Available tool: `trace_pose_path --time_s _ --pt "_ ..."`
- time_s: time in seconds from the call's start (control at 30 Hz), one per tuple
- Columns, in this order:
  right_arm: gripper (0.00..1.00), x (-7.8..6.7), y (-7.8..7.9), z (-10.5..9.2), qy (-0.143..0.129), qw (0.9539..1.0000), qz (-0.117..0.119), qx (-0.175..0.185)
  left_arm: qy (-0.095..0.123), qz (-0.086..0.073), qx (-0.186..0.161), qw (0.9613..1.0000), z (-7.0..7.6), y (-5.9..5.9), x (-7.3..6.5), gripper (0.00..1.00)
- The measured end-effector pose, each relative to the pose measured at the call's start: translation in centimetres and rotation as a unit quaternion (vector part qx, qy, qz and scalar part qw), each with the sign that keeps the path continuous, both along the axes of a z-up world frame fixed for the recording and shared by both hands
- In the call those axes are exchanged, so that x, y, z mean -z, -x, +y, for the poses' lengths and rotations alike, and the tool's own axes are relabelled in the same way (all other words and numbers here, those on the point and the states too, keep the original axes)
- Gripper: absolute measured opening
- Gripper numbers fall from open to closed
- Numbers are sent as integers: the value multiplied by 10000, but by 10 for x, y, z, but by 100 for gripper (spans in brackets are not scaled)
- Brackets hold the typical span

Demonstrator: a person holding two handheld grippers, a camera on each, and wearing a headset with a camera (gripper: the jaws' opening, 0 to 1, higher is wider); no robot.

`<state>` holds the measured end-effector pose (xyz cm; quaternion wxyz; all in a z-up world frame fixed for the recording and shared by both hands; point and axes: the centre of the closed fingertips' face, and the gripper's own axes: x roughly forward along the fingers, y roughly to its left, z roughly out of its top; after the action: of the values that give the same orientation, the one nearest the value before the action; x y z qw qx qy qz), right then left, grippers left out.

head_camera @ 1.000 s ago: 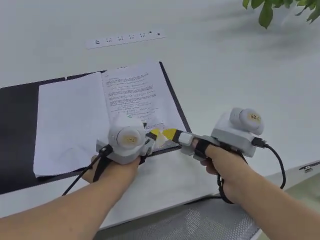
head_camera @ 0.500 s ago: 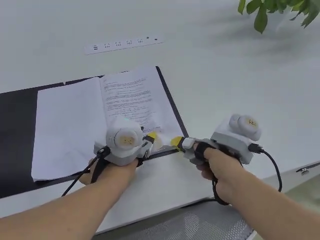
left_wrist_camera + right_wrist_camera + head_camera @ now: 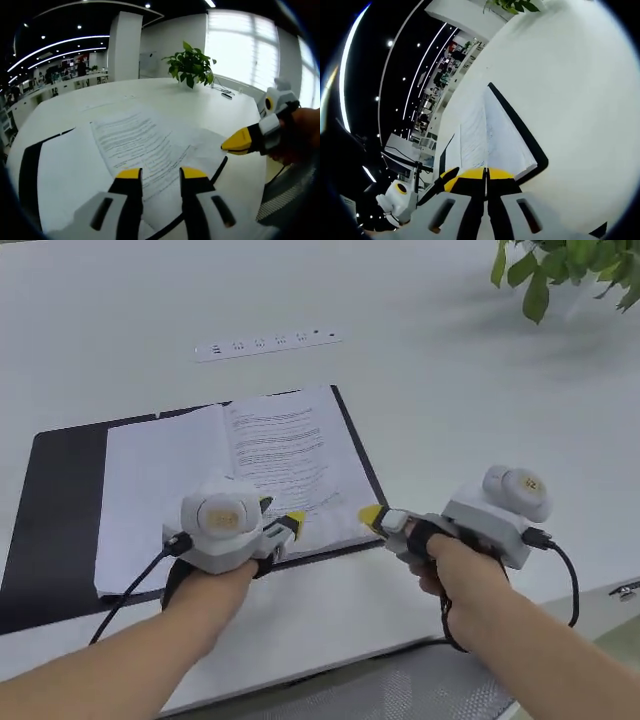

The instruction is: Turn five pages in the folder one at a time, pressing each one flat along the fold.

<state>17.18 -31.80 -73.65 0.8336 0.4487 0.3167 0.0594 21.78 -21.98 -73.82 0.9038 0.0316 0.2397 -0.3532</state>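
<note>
Counting one folder lying open on one table, showing two pages: one blank page, one printed page. Counting two grippers, the left gripper and the right gripper, sitting in two hands, trailing two black cables, one apiece. Sitting further back: one power strip, one leafy plant.

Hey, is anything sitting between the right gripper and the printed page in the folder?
Nothing visible does. The right gripper sits just off the near right corner of the printed page. The left gripper is farther left, over that page.
</note>
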Motion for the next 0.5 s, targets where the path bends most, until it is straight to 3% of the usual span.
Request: trace_pose_path --time_s 0.23,0.5 --pt "0 -27 -2 13 246 9990 -384 -40 219 -315 -110 9992 31 3 -34 31" --pt "0 -61 -9 36 638 9940 -840 -292 449 -521 -351 9970 68 5 -61 31"
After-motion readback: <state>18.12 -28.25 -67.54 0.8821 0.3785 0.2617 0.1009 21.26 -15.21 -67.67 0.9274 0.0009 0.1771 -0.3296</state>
